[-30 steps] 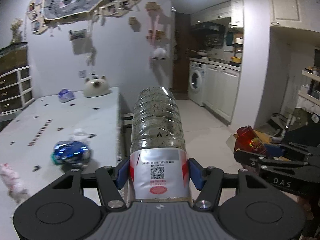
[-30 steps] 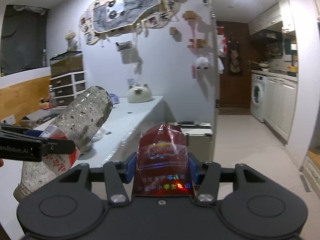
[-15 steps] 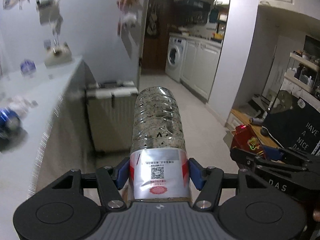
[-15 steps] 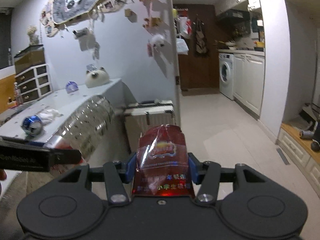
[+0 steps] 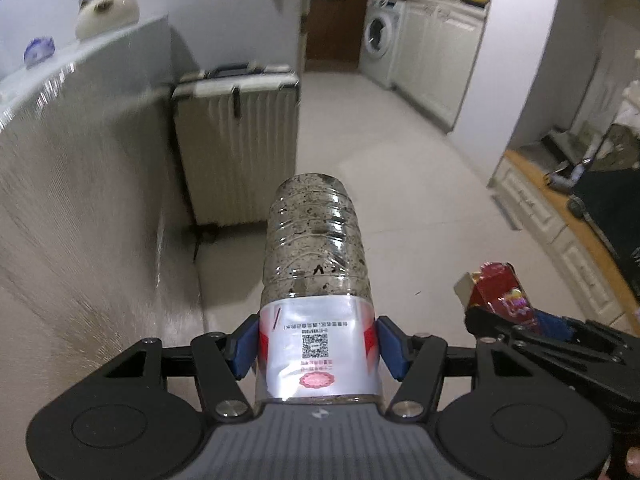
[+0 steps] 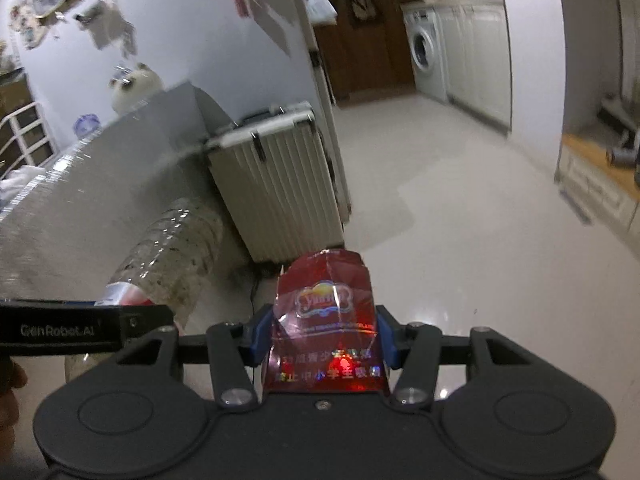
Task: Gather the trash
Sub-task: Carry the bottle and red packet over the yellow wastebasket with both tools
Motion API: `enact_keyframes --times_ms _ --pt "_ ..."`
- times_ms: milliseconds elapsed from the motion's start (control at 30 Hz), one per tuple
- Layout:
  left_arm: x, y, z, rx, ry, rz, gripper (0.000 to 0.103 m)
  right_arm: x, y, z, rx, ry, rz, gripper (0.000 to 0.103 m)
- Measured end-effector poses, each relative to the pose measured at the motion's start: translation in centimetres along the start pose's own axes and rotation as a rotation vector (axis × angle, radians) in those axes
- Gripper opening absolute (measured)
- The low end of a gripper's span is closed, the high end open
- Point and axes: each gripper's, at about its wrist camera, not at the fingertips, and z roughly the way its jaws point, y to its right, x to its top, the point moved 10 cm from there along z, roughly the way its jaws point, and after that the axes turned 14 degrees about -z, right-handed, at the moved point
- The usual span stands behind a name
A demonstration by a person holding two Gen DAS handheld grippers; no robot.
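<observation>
Your left gripper (image 5: 316, 350) was clamped on a bottle (image 5: 316, 276), its blue pads (image 5: 245, 346) pressed against the silver label on both sides. The bottle pointed forward and away from you, its clear ribbed body speckled with dark grime, hanging in the air over the pale floor (image 5: 400, 184). Your right gripper (image 6: 322, 346) was squeezed onto a red packet (image 6: 326, 320), the crumpled foil standing up between the blue pads (image 6: 386, 342). In the left view the packet (image 5: 500, 292) sat to the right of the bottle, apart from it; in the right view the bottle (image 6: 168, 256) lay to the left of the packet, held by the left gripper's black arm.

Ahead of you stood a ribbed white suitcase (image 5: 240, 140), upright on the floor just beside the end of the table (image 5: 80, 168). A washer (image 5: 378, 42) stood well beyond it, against the far cabinets. The table edge looked blurred.
</observation>
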Motion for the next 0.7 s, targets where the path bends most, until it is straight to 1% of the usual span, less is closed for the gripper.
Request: enact_keyframes --times_ms 133,300,433,533,633,700 --pt "-1.2 -1.8 5.4 0.025 -0.068 -0.035 0.062 -2.8 0.6 5.3 -0.018 -0.073 0.078 0.053" --pt "-2.8 -3.5 12.2 0.035 -0.166 -0.057 0.062 -6.8 0.6 11.3 0.024 -0.153 0.18 0.053" --pt "-3.4 -4.9 17.6 0.051 -0.232 -0.081 0.062 -9.8 1.0 16.1 0.045 -0.21 0.246 0.053" --pt "-3.7 -5.4 21.4 0.062 -0.273 -0.1 0.062 -11.4 1.6 19.0 0.057 -0.255 0.302 0.053" --pt "-4.2 -5.5 24.6 0.05 -0.318 -0.107 0.062 -12.0 2.0 21.7 0.062 -0.275 0.331 0.053" --pt "-4.7 -5.3 26.6 0.043 -0.348 -0.094 0.062 -12.3 2.5 23.3 0.043 -0.288 0.341 0.053"
